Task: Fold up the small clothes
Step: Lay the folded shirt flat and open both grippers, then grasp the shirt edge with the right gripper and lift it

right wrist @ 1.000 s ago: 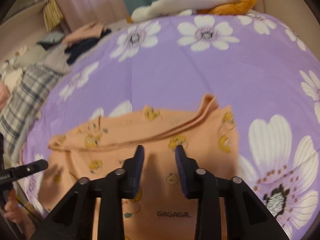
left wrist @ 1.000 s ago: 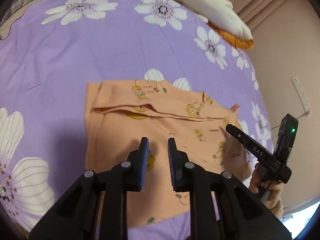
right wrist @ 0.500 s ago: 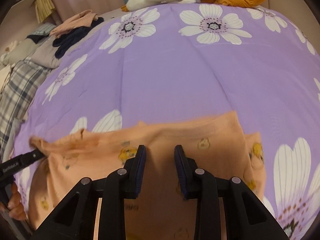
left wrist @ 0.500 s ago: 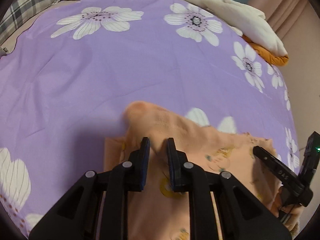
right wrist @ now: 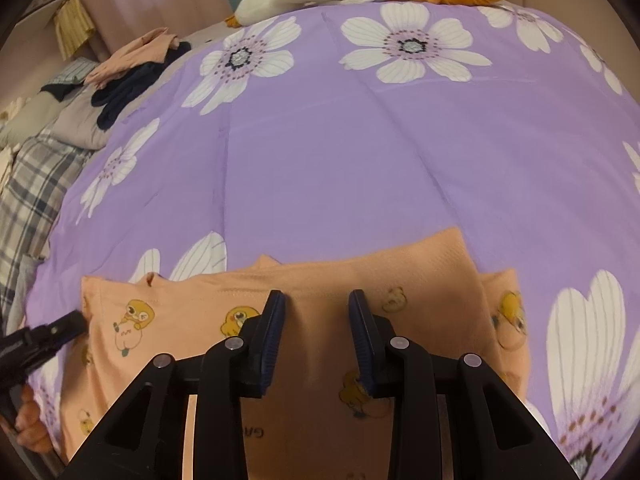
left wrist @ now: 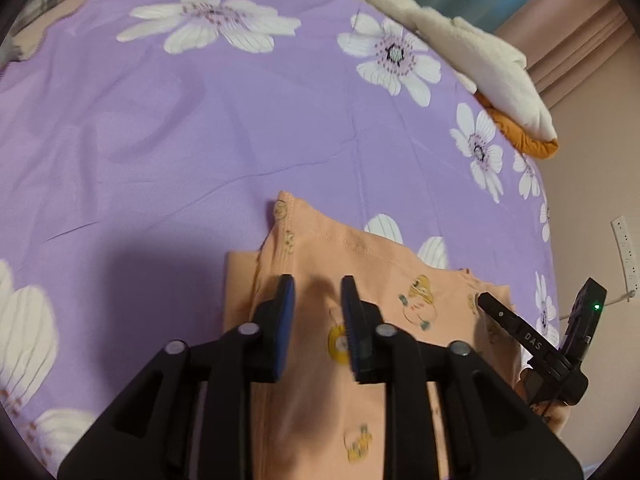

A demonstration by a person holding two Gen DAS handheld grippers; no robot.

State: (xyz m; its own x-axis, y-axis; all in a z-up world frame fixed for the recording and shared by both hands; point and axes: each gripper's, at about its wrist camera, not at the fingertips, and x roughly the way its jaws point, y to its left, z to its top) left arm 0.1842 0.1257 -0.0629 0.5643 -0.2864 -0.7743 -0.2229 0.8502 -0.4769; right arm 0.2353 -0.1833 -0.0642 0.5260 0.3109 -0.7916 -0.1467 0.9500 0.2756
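A small peach garment [left wrist: 360, 264] printed with yellow chicks lies folded on the purple flowered bedspread [left wrist: 200, 140]; it also shows in the right wrist view [right wrist: 320, 280]. My left gripper [left wrist: 316, 292] is open and empty over the garment's left part, just short of the folded edge. My right gripper [right wrist: 316, 304] is open and empty over the garment's middle. Each gripper shows in the other's view: the right one [left wrist: 532, 344] at the garment's right side, the left one [right wrist: 44, 336] at its left side.
A white and orange plush blanket [left wrist: 480, 64] lies at the far right edge of the bed. Piled clothes [right wrist: 120, 76] and a plaid cloth [right wrist: 32, 184] lie at the far left. A wall with a power strip [left wrist: 624, 252] is on the right.
The near part of the garment was lifted and carried forward, folding it over the far part. Both grippers then opened and let it go, and it now lies flat.
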